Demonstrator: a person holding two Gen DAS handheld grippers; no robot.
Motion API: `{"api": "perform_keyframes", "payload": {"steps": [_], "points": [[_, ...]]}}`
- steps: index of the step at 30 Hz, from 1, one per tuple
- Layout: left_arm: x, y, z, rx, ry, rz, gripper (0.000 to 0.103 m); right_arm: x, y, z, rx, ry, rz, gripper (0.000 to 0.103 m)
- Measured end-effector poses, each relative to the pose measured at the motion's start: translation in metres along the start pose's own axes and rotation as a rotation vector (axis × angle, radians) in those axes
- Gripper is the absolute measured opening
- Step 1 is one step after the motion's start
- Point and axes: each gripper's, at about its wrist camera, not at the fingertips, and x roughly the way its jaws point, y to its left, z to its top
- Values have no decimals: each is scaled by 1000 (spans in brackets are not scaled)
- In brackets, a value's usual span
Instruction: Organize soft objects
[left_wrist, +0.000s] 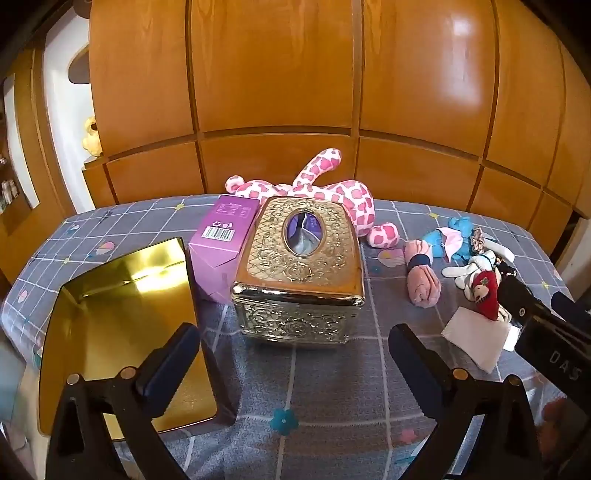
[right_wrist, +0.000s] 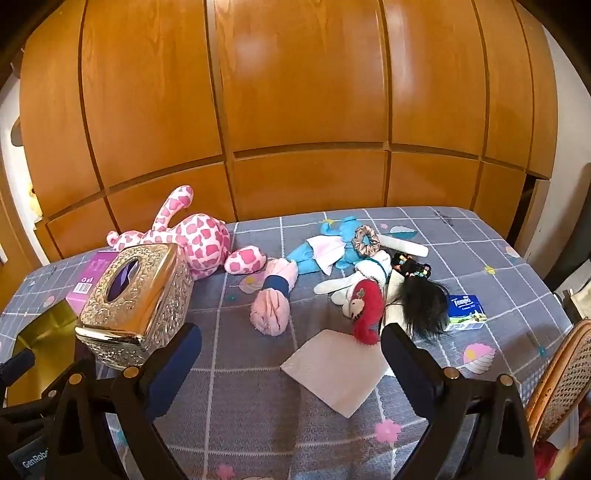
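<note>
Soft things lie on the grey checked tablecloth (right_wrist: 491, 236): a pink spotted plush (right_wrist: 195, 236), a rolled pink towel (right_wrist: 271, 301), a blue cloth doll (right_wrist: 332, 247), a white rabbit doll with a red piece (right_wrist: 364, 308), black hair (right_wrist: 424, 301), a scrunchie (right_wrist: 364, 240) and a white tissue (right_wrist: 334, 369). My right gripper (right_wrist: 291, 356) is open and empty, just in front of the tissue. My left gripper (left_wrist: 295, 350) is open and empty, in front of the ornate metal tissue box (left_wrist: 301, 269). An open gold tin (left_wrist: 122, 325) lies at its left.
A purple carton (left_wrist: 221, 243) stands between the tin and the tissue box. A small Tempo tissue pack (right_wrist: 465, 312) lies at the right. A wicker chair (right_wrist: 561, 380) stands at the table's right edge. Wooden cabinet doors (right_wrist: 295, 110) rise behind the table.
</note>
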Motion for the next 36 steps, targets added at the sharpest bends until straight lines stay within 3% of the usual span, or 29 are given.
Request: {"api": "perform_keyframes", "payload": {"steps": [36], "points": [[-5, -2, -2, 4, -6, 4, 103, 1, -3, 3, 1, -10, -15, 100]]}}
